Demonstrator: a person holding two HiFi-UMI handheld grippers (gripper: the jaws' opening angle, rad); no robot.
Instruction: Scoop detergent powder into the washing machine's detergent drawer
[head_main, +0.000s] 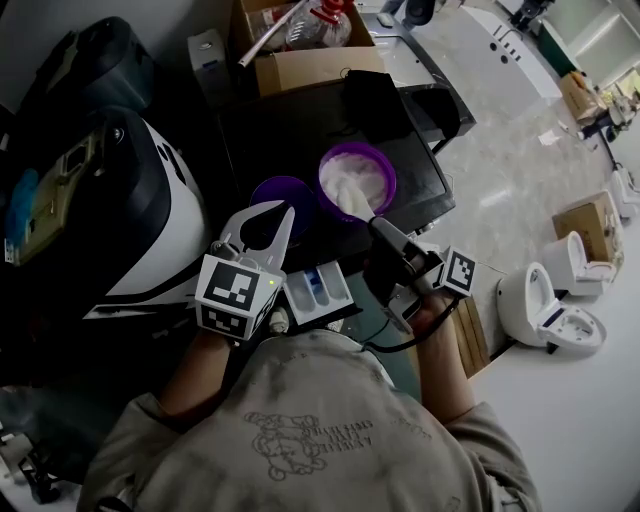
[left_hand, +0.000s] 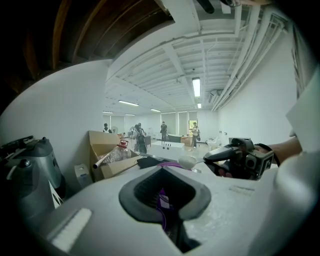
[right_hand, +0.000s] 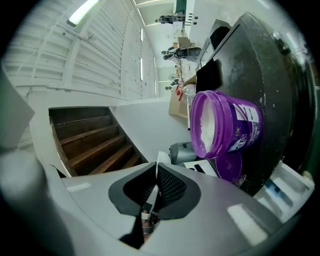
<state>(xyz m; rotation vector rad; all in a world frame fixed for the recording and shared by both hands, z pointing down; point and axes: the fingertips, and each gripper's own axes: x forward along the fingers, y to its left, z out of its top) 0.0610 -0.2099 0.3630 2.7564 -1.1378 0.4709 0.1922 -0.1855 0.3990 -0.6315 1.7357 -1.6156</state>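
1. The left gripper (head_main: 262, 228) hovers at the purple lid's 7 o'clock. Its jaws are spread wide with nothing between them. In its own view only a bit of purple shows through the gap.
2. The purple lid (head_main: 283, 192) lies flat on the dark washing machine top (head_main: 425, 185), just beside the tub, at the tub's 9 o'clock.
3. The detergent drawer (head_main: 318, 290) stands open at the lid's 6 o'clock, between the two grippers, with blue showing in its compartments.
4. The purple detergent tub (head_main: 357, 178) stands upright and open, with white powder inside.
5. The right gripper (head_main: 385, 232) is at the tub's 5 o'clock. Its jaws are closed tight on the thin white handle of the scoop (head_main: 357, 207). The scoop's bowl reaches over the tub's near rim, above the powder. I cannot tell whether it touches the powder.
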